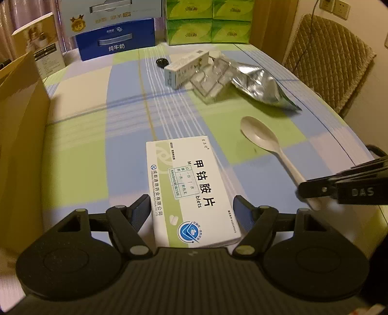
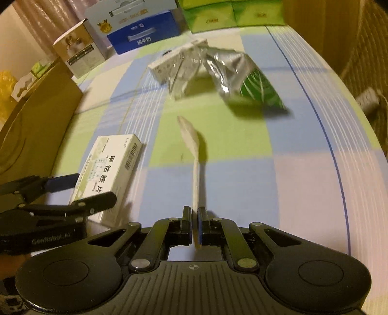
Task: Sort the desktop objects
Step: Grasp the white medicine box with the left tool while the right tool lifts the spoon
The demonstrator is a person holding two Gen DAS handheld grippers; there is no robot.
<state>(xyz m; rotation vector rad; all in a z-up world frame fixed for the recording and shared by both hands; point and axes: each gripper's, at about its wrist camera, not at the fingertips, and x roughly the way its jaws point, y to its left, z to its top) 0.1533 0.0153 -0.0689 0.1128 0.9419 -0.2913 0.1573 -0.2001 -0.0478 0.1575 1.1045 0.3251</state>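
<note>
Two medicine boxes [image 1: 191, 191], one spoon [image 2: 194, 155], one foil pouch [image 1: 259, 84]

Home dining room, checked tablecloth [image 1: 80, 155], quilted chair [image 1: 327, 60], tissue packs [image 1: 208, 21], milk cartons [image 1: 116, 41]

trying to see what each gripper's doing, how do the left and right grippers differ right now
The left gripper is open, its fingers either side of the white medicine box without clearly touching it. The right gripper is shut on the white spoon handle. The box lies flat; the spoon seems tipped on its edge. Both grippers sit low over the checked tablecloth.
</note>
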